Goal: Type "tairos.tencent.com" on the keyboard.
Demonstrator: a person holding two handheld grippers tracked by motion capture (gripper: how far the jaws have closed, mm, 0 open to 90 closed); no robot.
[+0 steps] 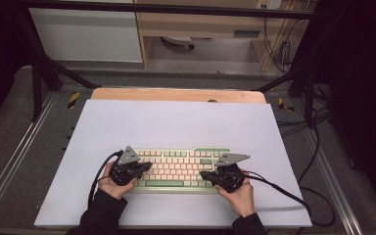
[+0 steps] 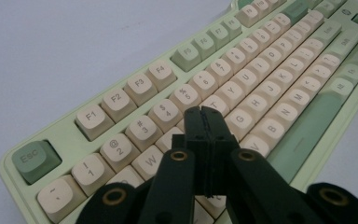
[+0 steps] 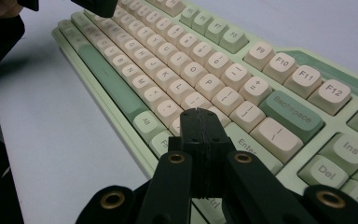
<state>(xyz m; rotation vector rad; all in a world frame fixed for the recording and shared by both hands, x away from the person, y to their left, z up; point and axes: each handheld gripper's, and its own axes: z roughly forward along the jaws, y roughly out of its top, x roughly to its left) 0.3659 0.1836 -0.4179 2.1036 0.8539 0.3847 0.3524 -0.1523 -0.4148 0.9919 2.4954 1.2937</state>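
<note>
I have both tongs pressed shut on nothing, the left gripper poised over the keyboard near its R key, the right gripper over its Enter end. The keyboard lies flat at the near middle of the white mat. Pale green case, cream keycaps: rigid, fairly heavy, I judge; I'd grip its end edges, since keycaps pull off.

Left gripper jaws pressed together, right gripper jaws likewise, tips pointing inward
</note>
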